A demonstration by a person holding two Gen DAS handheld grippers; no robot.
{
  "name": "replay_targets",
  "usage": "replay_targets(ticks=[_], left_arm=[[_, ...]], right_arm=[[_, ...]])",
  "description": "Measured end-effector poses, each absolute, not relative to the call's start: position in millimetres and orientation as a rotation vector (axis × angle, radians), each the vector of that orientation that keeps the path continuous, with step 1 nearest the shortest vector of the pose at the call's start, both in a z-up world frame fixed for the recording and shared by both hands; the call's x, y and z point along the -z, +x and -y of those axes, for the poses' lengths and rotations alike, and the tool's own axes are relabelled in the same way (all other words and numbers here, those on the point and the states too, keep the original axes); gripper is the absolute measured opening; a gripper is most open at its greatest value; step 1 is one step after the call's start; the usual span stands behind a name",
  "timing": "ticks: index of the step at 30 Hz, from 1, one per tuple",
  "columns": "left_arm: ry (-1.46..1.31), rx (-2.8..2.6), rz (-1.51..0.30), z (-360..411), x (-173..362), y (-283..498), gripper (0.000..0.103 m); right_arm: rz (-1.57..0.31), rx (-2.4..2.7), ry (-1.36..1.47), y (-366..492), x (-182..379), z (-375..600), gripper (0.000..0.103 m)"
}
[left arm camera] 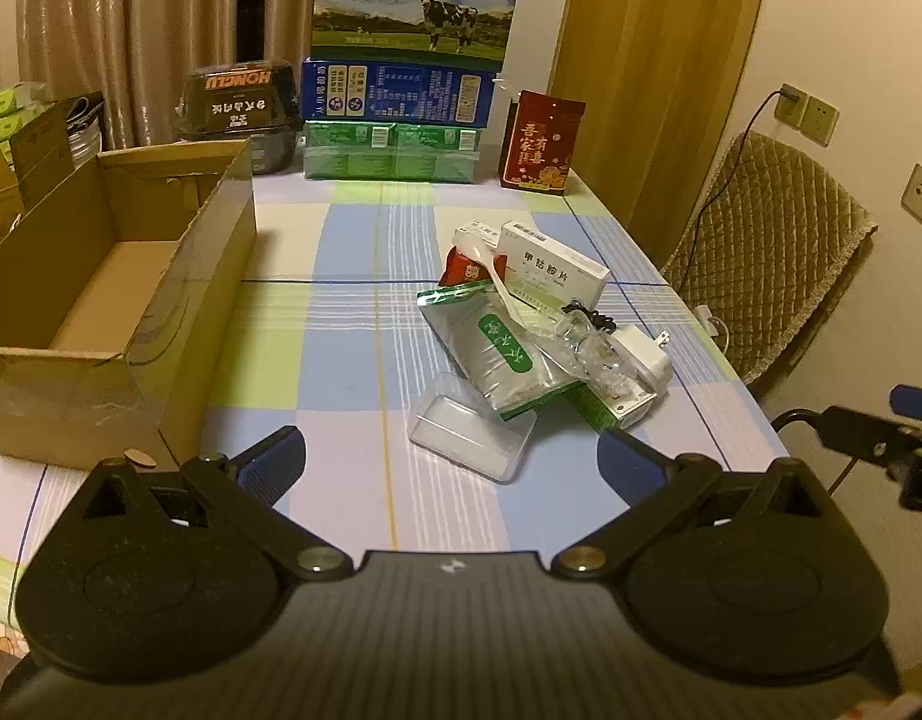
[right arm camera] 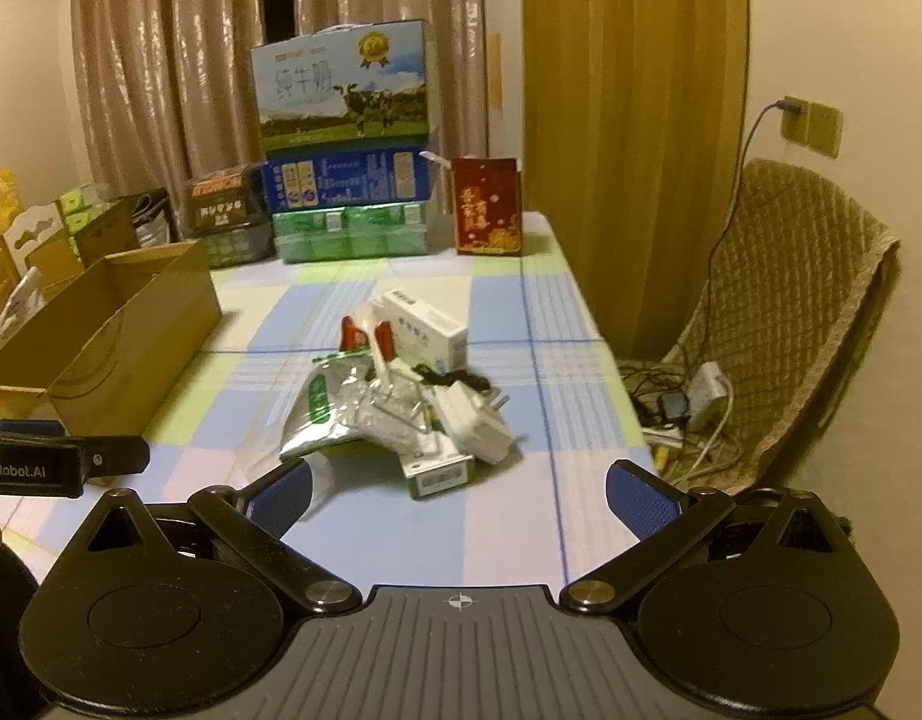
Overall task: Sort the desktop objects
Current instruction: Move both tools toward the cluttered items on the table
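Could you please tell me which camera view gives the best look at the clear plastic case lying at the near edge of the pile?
The left wrist view: the clear plastic case lies fully in sight, nearest the camera, ahead of the silver pouch. In the right wrist view only a corner of it shows, behind that gripper's blue finger pad.

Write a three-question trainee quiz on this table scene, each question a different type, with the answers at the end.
1. True or false: the cardboard box already holds sorted items.
2. Multiple choice: what lies across the silver pouch and red packet? A) white spoon B) scissors C) pen
3. Fill in: the left gripper and right gripper both have fingers spread ____, holding nothing.

Key:
1. False; the visible interior is bare cardboard.
2. A, the white spoon.
3. open
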State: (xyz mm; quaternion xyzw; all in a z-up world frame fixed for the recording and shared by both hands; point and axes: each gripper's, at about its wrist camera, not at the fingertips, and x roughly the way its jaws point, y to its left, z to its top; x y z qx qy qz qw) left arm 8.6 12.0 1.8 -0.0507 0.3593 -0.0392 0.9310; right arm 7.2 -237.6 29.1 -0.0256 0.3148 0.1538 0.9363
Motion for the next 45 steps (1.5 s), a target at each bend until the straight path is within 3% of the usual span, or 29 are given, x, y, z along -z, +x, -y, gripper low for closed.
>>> replay_targets(ticks=[45], left_arm=[[0.041,0.148,-0.750,-3,8,16,0.102]], right_arm=[[-0.667,-0.396,0.011,26,-9,236,0.101]])
